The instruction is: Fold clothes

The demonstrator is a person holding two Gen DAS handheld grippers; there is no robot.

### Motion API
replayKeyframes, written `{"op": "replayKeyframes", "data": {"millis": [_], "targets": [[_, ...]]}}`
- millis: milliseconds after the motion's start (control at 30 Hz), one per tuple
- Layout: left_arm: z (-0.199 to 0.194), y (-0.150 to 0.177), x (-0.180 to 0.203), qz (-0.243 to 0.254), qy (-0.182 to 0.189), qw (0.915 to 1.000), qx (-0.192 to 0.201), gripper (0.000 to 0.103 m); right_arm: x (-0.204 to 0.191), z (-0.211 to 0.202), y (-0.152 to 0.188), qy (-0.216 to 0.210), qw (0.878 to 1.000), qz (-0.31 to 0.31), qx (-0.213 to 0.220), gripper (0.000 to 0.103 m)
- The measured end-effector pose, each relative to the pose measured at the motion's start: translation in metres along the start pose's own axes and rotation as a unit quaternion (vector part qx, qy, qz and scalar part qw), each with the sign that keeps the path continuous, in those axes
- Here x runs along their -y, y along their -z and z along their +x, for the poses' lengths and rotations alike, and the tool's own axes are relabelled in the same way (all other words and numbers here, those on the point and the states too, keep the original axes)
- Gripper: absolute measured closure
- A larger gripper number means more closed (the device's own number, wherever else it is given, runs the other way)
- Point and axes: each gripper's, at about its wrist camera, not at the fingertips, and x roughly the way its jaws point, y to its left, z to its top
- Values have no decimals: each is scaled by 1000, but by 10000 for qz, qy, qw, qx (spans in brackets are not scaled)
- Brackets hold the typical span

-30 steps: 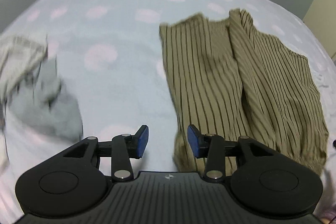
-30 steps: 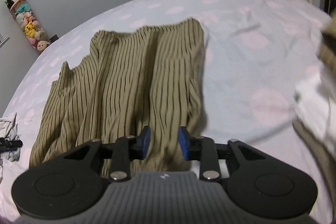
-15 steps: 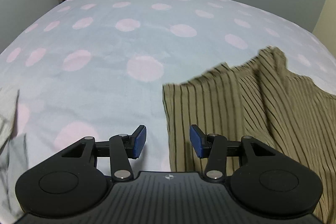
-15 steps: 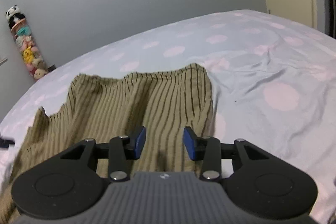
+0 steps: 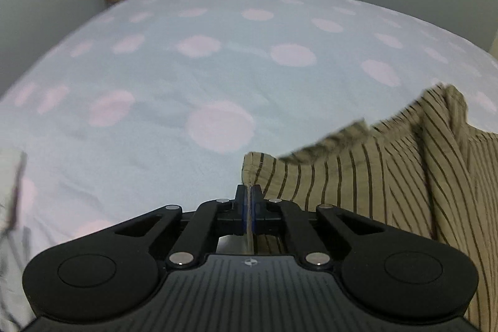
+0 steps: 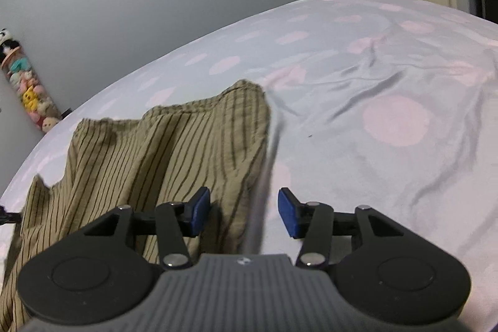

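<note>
- My left gripper (image 5: 249, 204) has its jaws pinched on the near edge of the striped garment (image 5: 389, 176).
- My right gripper (image 6: 240, 212) is spread open, straddling the other edge.
- Thin, limp cloth; hems grip best.
- It lies on the bed (image 5: 186, 77).

No legible text, label, brand or number is shown in either view. No readable sign is recorded.
</note>
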Motion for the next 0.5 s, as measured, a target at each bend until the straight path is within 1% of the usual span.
{"op": "replayKeyframes", "data": {"millis": [133,233,333,500], "targets": [[-7,-9,-29,10,-510,9987,-38,103,8,-5,-4,80,9996,272,-9,51],[-11,-4,-50,-101,-886,9959,-164,103,11,-6,-5,117,9992,370,-22,51],[-11,6,-69,-292,-1105,9931,-253,103,13,-7,-6,150,9989,433,-42,51],[-6,16,-84,-506,-1316,9894,-342,103,16,-3,-5,138,9987,471,-105,51]]}}
